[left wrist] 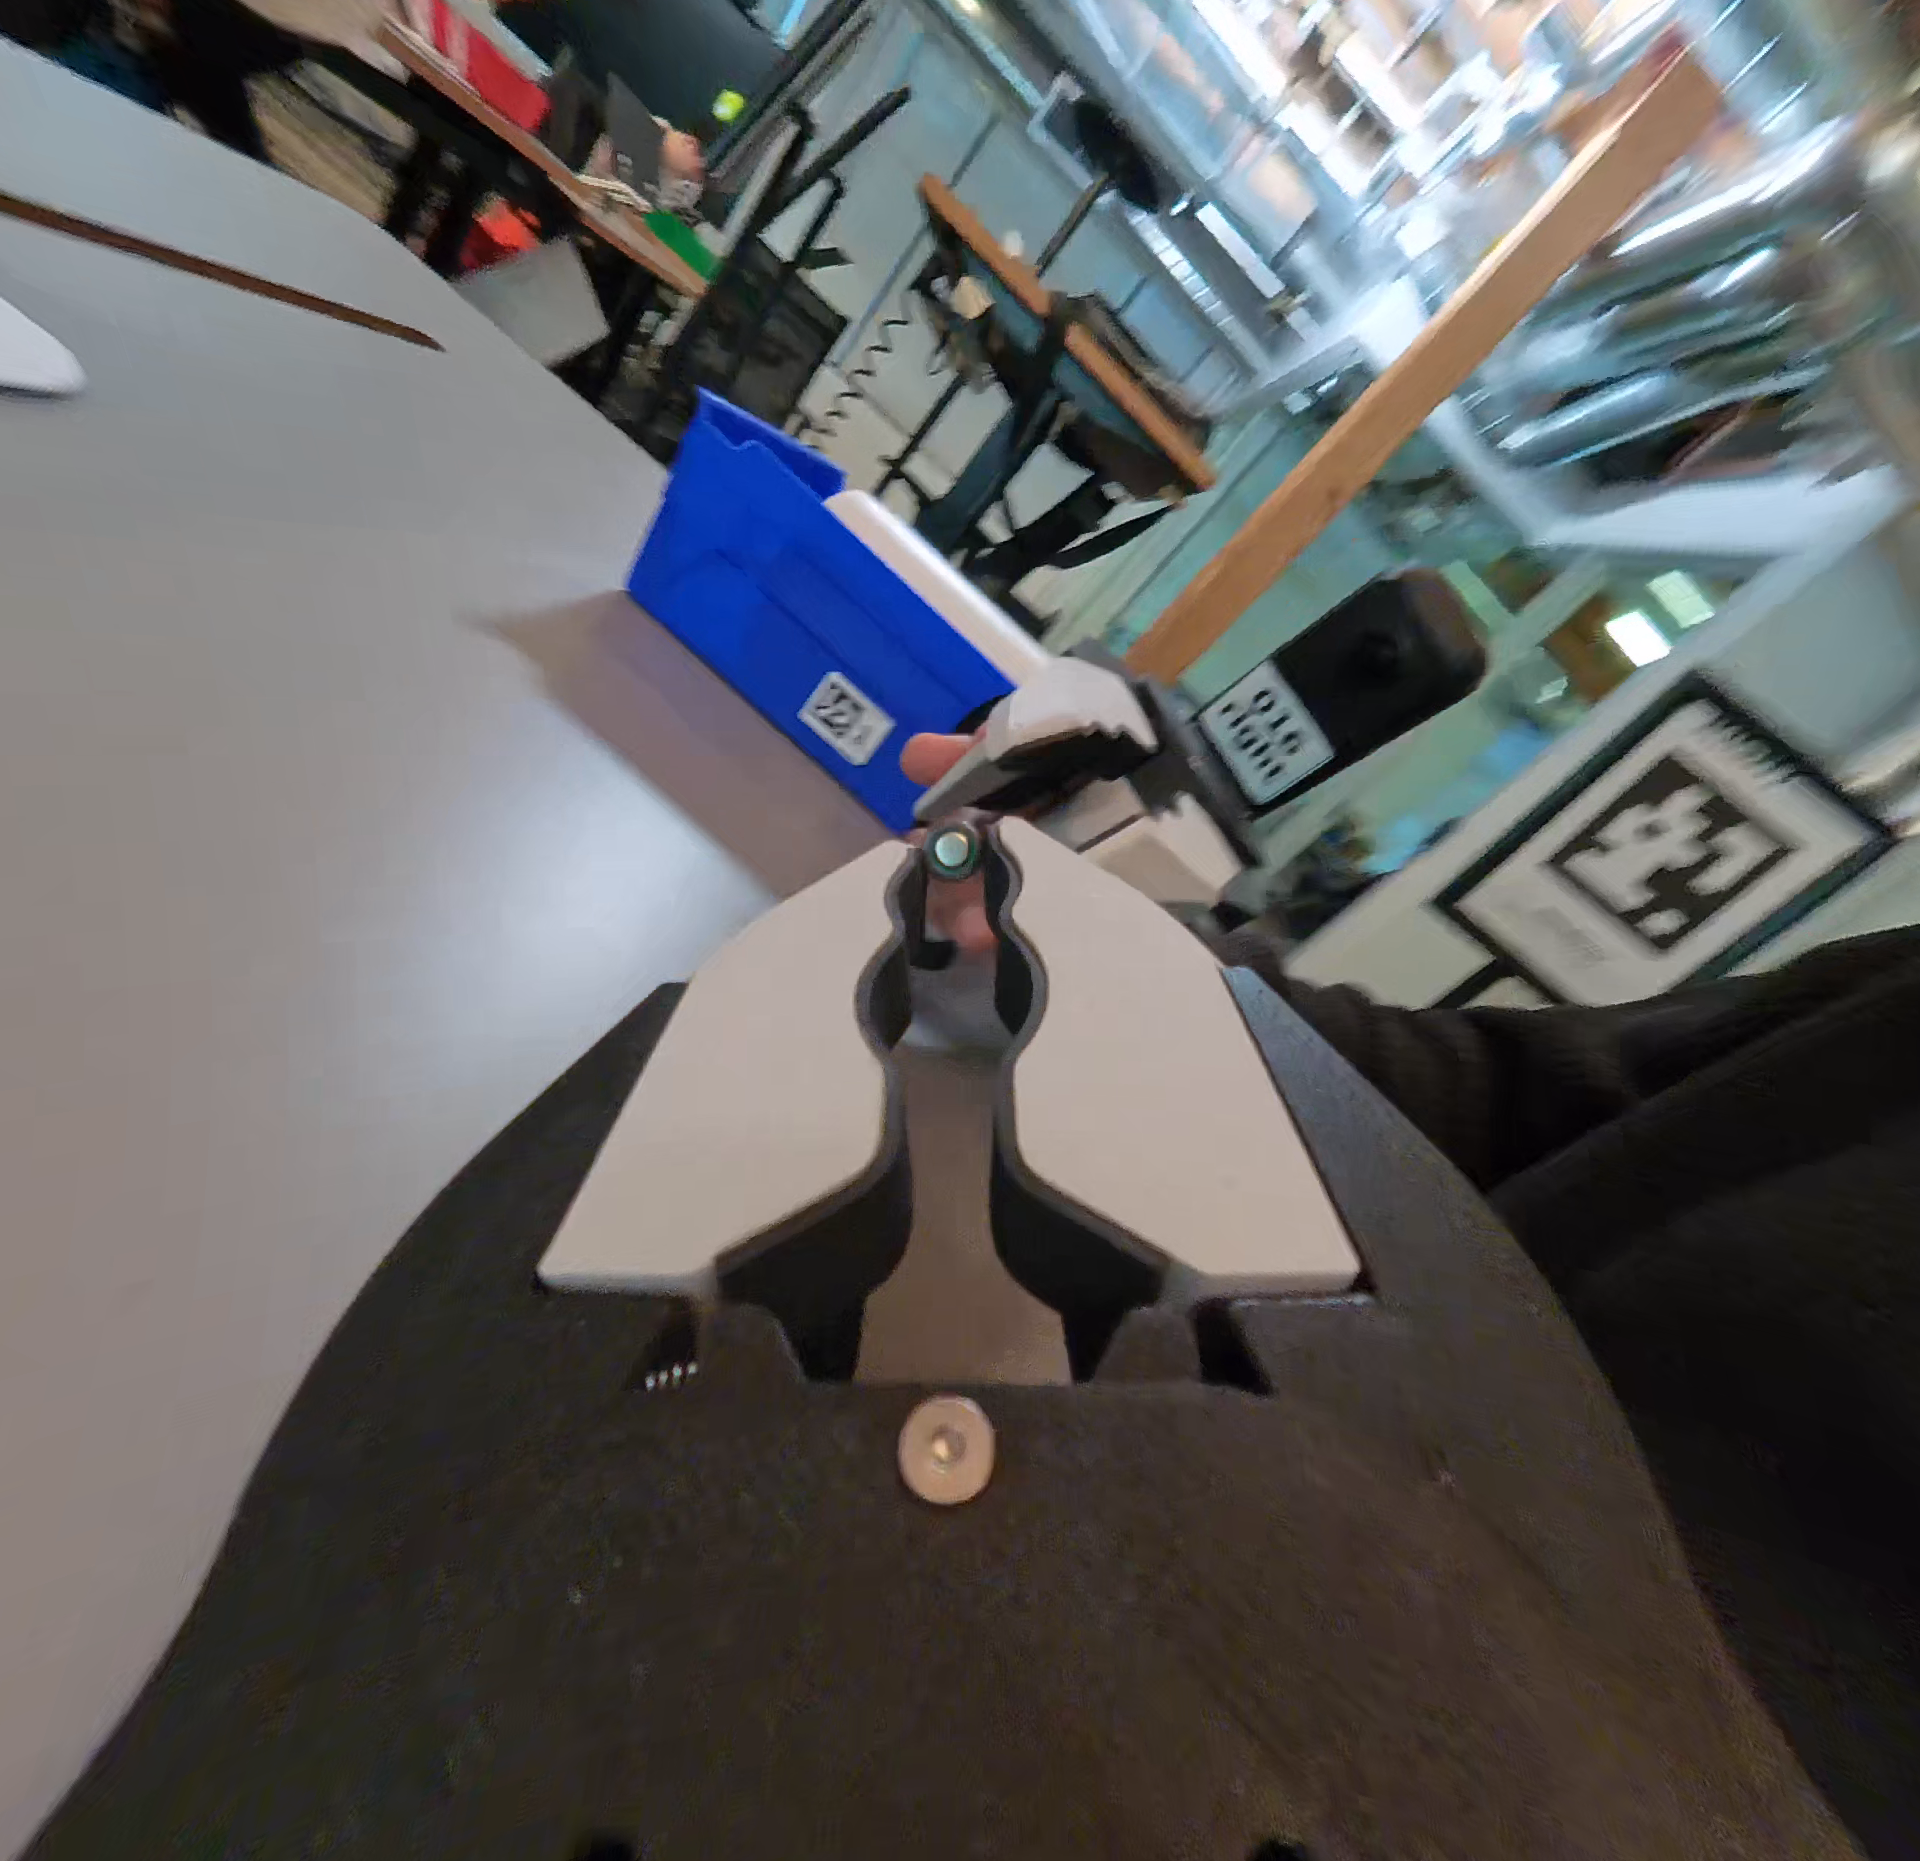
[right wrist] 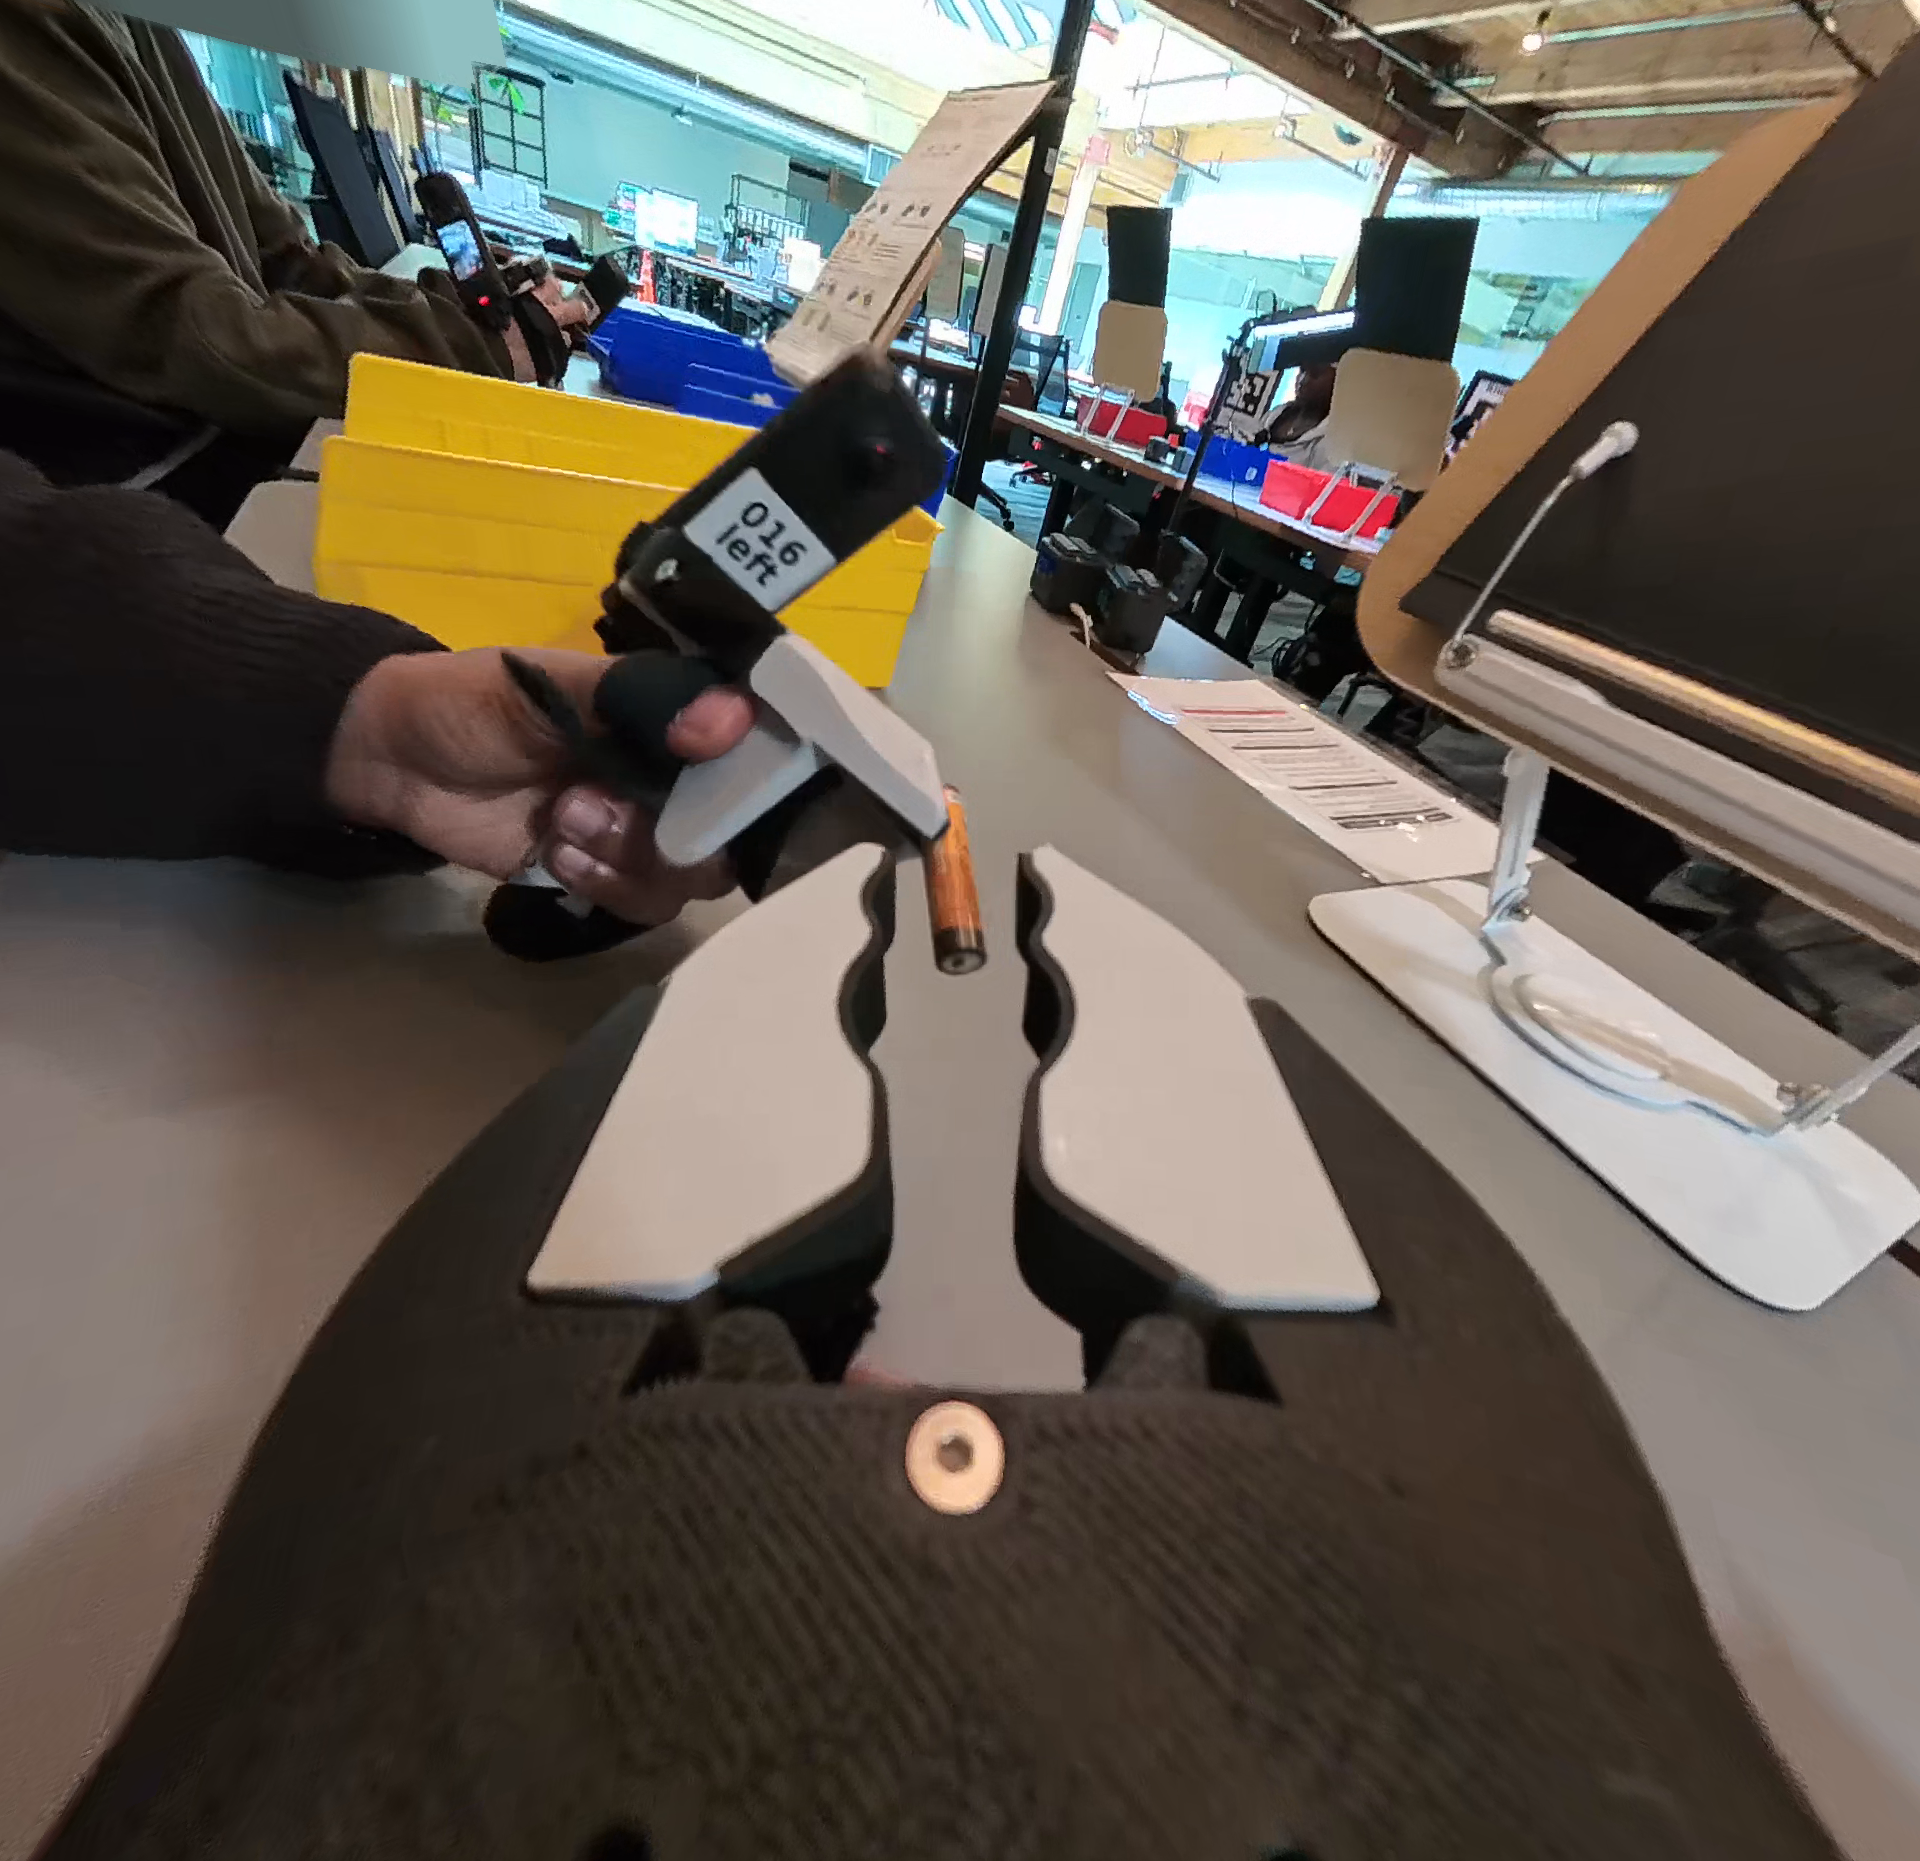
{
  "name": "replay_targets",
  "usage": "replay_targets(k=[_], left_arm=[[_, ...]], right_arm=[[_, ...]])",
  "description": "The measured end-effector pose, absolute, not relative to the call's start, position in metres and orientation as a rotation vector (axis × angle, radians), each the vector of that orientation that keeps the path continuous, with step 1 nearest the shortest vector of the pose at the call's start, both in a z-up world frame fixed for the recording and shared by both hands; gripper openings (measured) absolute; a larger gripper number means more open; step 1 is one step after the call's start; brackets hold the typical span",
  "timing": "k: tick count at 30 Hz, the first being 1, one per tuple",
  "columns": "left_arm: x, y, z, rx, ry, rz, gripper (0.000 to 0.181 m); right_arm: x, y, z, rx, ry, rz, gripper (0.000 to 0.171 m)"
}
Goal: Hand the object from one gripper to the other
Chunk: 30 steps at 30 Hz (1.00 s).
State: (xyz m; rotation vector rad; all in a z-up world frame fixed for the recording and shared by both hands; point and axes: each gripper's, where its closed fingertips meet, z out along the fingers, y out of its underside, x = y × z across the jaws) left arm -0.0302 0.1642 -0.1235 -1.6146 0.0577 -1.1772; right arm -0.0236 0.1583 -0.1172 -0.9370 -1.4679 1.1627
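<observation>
The right gripper [right wrist: 954, 902] stands parted over the grey table [right wrist: 1091, 772], with the battery [right wrist: 954, 902] hanging between its fingertips but touching neither. The left gripper [left wrist: 951, 855] is clenched on the battery's far end [left wrist: 951, 853]. A white stand base [right wrist: 1600, 1084] lies at three o'clock, a printed sheet [right wrist: 1309, 762] at one, yellow bins [right wrist: 499, 523] at ten. Beyond are workbenches and a timber-beamed ceiling.

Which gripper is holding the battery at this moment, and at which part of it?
The left gripper holds the battery by its far end. The near end hangs free between the open fingers of the right gripper, which do not touch it.
</observation>
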Motion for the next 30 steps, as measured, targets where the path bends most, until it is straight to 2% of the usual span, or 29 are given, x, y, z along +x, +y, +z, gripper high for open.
replay_targets(k=[6,12,17,30], left_arm=[[-0.037,0.162,-0.115,-1.441,-0.131,-1.529,0.012],[-0.029,0.160,-0.115,-1.448,-0.106,-1.565,0.012],[-0.023,0.158,-0.114,-1.431,-0.100,-1.618,0.013],[-0.028,0.163,-0.118,-1.408,-0.154,-1.600,0.017]], right_arm=[[-0.026,0.153,-0.122,-0.830,-1.509,1.015,0.025],[-0.029,0.153,-0.123,-0.788,-1.508,0.927,0.026],[-0.029,0.153,-0.123,-0.766,-1.513,0.875,0.012],[-0.029,0.153,-0.123,-0.763,-1.514,0.851,0.011]])
